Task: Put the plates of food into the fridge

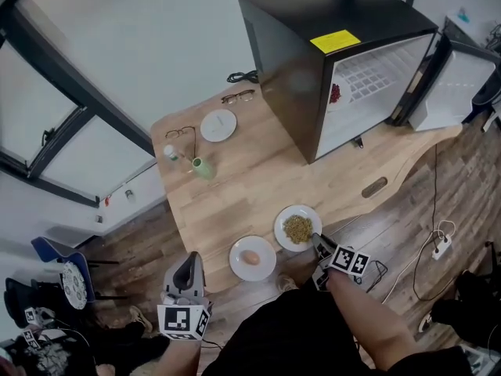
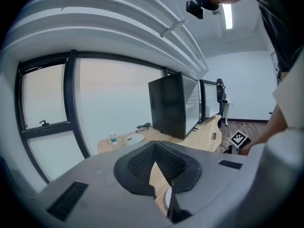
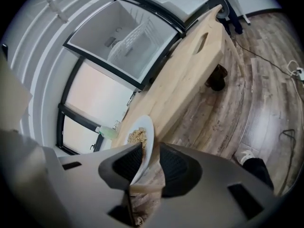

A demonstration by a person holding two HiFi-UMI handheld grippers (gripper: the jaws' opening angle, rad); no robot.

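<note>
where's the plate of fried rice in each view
Head view: plate of fried rice at the table's near edge, right of the egg plate.
Left gripper view: not made out in it.
Right gripper view: lower centre, edge-on between the right tool's jaws.
Shared landmark: the black fridge, seen in all three.
</note>
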